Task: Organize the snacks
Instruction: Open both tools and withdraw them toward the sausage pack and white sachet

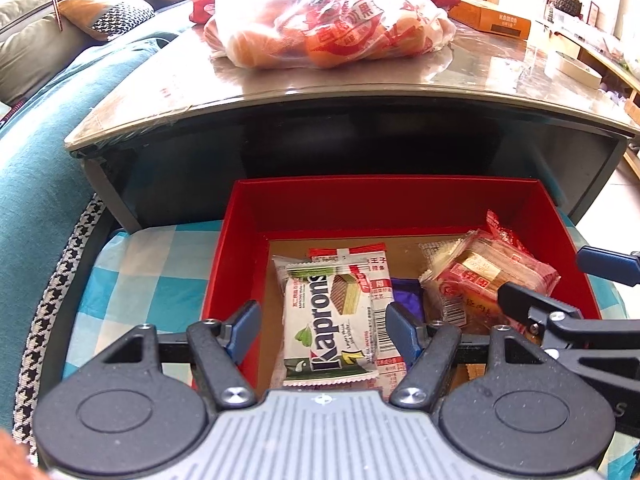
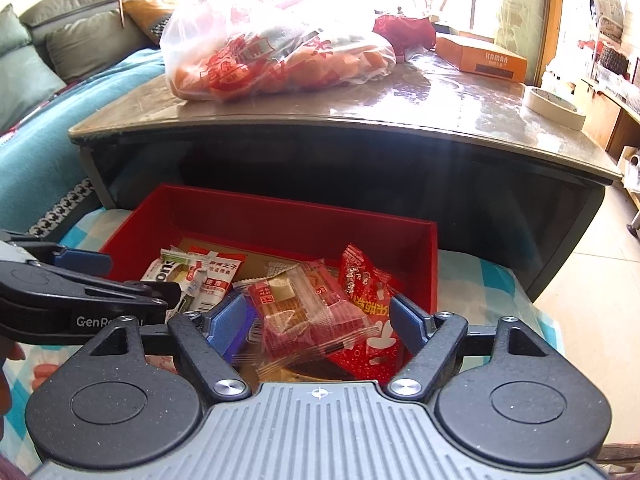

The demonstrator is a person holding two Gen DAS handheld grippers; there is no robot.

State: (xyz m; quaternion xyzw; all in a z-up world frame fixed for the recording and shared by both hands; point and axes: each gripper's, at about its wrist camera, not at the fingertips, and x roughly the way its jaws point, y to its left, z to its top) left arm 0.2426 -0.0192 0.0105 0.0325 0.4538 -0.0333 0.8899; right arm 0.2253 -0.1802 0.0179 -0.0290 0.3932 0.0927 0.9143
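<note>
I've got both grippers, left [image 1: 320, 330] & right [image 2: 322, 320], spread wide w/ nothing held over the red cardboard box [image 1: 384, 200] where the white-green Kaprons wafer packet [image 1: 330, 324] lies flat, so a shallow pinch could skid off slick film.

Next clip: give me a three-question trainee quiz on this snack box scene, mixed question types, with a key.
1. True or false: the Kaprons wafer pack lies inside the red box.
2. Multiple choice: the clear plastic bag of orange items sits
A. in the box
B. on the tabletop
C. on the checkered cloth
3. Fill in: the left gripper and right gripper both hover over the box with jaws ____.

Key:
1. True; it lies face up on the box floor.
2. B; it rests on the table behind the box.
3. Open; neither grips a snack.
</note>
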